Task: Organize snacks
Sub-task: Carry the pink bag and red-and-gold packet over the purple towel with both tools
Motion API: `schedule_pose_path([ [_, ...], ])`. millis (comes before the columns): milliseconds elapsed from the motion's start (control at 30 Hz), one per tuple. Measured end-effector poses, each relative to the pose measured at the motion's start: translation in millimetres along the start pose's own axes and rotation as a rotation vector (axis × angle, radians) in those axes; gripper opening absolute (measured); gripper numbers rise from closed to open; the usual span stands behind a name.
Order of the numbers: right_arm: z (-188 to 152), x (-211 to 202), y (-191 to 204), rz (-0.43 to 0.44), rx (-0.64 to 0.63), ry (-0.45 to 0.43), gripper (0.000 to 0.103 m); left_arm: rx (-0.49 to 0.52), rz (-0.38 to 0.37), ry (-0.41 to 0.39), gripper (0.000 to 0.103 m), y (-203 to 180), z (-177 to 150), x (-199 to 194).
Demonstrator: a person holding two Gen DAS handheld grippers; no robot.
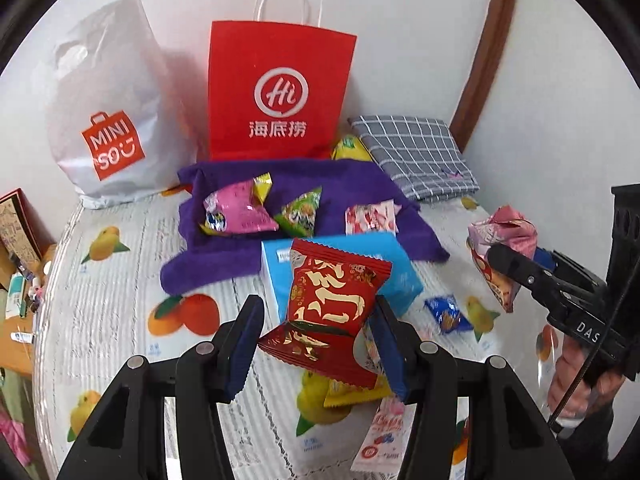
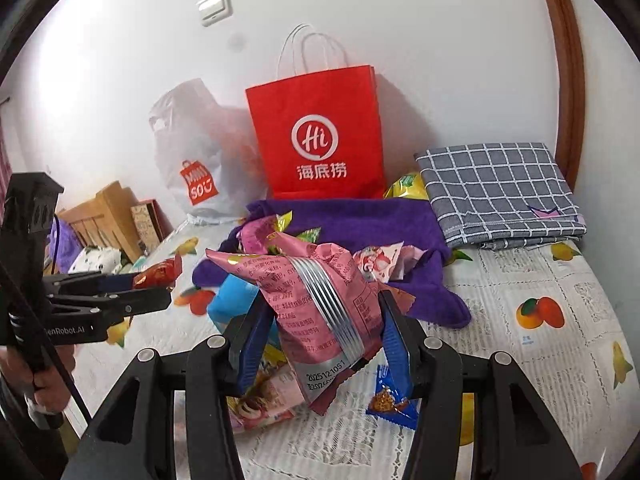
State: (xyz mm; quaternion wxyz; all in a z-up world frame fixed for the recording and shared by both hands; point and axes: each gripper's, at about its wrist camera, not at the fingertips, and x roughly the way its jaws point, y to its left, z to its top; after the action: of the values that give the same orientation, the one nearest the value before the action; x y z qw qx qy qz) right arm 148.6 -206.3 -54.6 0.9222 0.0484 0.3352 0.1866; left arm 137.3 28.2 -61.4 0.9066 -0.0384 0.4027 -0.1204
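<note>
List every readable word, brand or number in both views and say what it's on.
"Hi 海底捞": red paper bag
"MINI SO": white plastic bag
"20251210S1": pink snack packet held in the right tool
"DAS": right tool's body, left view
"enRobot.AI": left tool's body, right view
Fine print on the pink packet, red snack packet and blue box: too blurred.

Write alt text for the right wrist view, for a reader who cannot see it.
The right gripper clamps a crumpled pink snack packet above a fruit-print tablecloth. Behind it, more snacks lie on a purple towel before a red paper bag against the wall. At left, the left gripper holds a red packet.
</note>
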Motion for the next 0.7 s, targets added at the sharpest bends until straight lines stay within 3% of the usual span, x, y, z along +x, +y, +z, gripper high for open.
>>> schedule_pose_path([
  [267, 32, 5, 6, -0.001, 0.036, -0.01, 0.052, -0.042, -0.016, -0.053, 0.052, 3, 26, -3],
  [700, 62, 43, 2, -0.005, 0.076, -0.008, 0.052, -0.058, -0.037, -0.072, 0.052, 17, 57, 23],
])
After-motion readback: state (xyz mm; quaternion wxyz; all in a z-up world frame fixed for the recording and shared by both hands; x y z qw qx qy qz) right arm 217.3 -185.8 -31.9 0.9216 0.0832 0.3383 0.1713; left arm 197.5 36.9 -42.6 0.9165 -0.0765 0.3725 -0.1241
